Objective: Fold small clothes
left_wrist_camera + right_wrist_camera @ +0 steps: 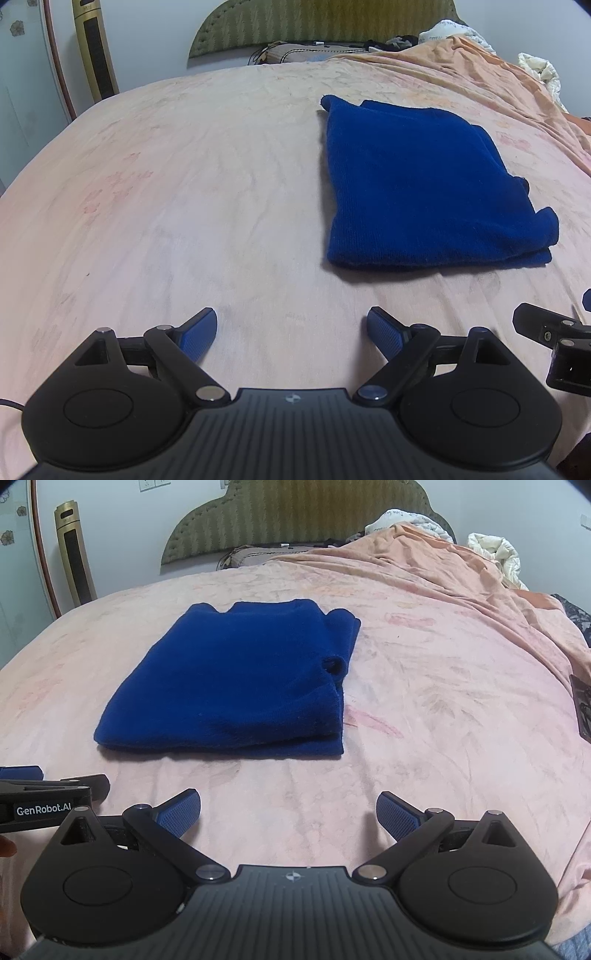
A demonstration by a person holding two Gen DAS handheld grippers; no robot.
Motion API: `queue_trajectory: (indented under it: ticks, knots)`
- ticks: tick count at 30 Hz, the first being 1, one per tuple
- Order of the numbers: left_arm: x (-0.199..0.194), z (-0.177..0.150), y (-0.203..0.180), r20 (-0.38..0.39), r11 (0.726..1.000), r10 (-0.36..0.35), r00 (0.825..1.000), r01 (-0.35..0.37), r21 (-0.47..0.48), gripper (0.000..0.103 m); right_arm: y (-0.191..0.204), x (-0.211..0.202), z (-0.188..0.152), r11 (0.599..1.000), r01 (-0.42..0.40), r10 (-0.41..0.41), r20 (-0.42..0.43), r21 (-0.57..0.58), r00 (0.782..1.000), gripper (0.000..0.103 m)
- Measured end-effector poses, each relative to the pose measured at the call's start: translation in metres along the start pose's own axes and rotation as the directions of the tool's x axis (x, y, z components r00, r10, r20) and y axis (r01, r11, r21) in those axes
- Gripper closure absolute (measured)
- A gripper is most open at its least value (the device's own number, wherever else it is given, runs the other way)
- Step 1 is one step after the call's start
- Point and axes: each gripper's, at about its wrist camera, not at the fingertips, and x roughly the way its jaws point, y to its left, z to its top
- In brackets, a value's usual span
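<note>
A dark blue knitted garment (424, 184) lies folded in a flat rectangle on the pink bedsheet (184, 206). In the right wrist view the garment (236, 679) sits ahead and a little left. My left gripper (291, 332) is open and empty, hovering over bare sheet, near and left of the garment. My right gripper (288, 812) is open and empty, just in front of the garment's near edge. Each gripper's body shows at the edge of the other's view, the right one (554, 343) and the left one (44, 797).
A green padded headboard (295, 513) stands at the far end. An orange blanket (461, 568) and white bedding (495, 550) are bunched at the far right. A gold tower fan (74, 554) stands by the left wall. A pillow (295, 53) lies by the headboard.
</note>
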Motion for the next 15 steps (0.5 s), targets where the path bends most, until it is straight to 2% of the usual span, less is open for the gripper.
queue_trajectory:
  ticks: [15]
  knots:
    - [-0.0029, -0.0019, -0.0037, 0.004, 1.000, 0.016, 1.000, -0.016, 0.014, 0.014, -0.0008, 0.0028, -0.0026, 1.000, 0.000, 0.000, -0.017, 0.003, 1.000, 0.000]
